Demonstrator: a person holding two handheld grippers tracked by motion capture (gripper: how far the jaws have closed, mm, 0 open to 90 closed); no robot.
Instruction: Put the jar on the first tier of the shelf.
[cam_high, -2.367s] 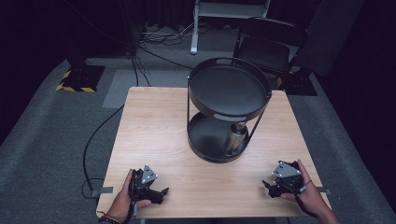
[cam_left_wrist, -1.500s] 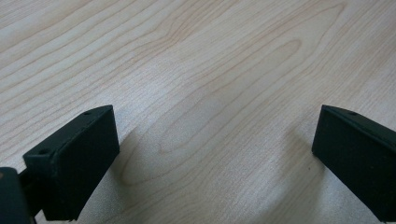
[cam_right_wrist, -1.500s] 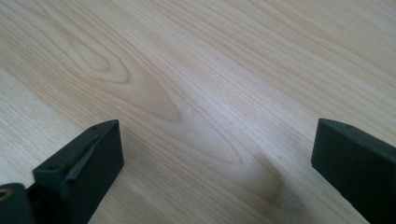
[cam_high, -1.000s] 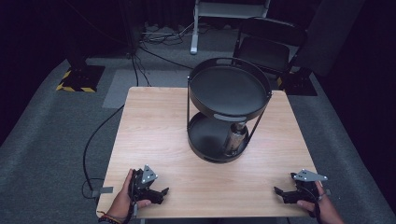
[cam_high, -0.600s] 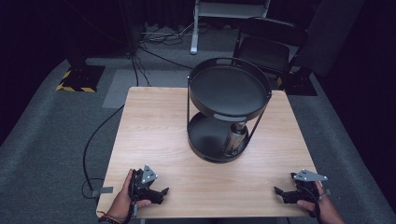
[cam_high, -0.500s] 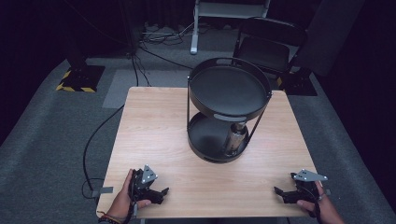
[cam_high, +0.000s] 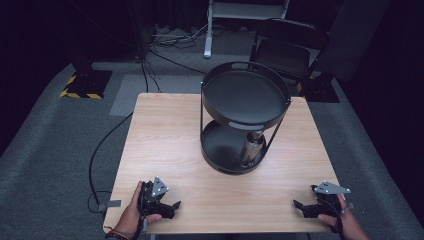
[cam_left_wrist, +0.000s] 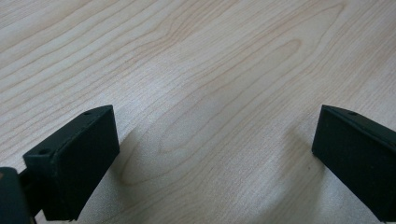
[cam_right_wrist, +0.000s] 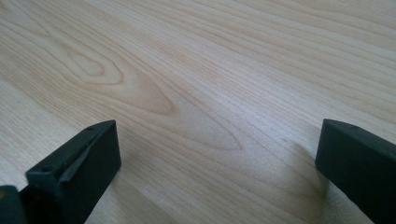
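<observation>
High view first: your bench (cam_high: 165, 135) is a pale wood top standing on grey carpet (cam_high: 45, 150), with a dark folding chair (cam_high: 292, 50) and a white stand (cam_high: 247, 10) behind its far edge. Toward the far right of the bench stands a black two-tier round rack (cam_high: 245, 95), its upper tray bare and held above the lower one by thin rods. On the lower tray, at its right, a metal canister (cam_high: 251, 148) stands upright, partly under the upper tray's rim. A black cable (cam_high: 102, 145) runs off the bench's left edge down to the carpet.

You hold your left tongs (cam_high: 170, 207) at the near left corner of the bench, resting low on the wood, well apart from the rack. Your left hand (cam_high: 132, 217) wraps the body from behind. Your right tongs (cam_high: 300, 207) sit at the near right corner, just as far from the rack, with your right hand (cam_high: 345, 222) at the bench edge.

In the left gripper view the left tongs are released: the two black jaws stand wide apart with plain wood grain between them. The right gripper view shows the same for the right tongs: jaws spread wide, grasping nothing, bare wood beneath.
</observation>
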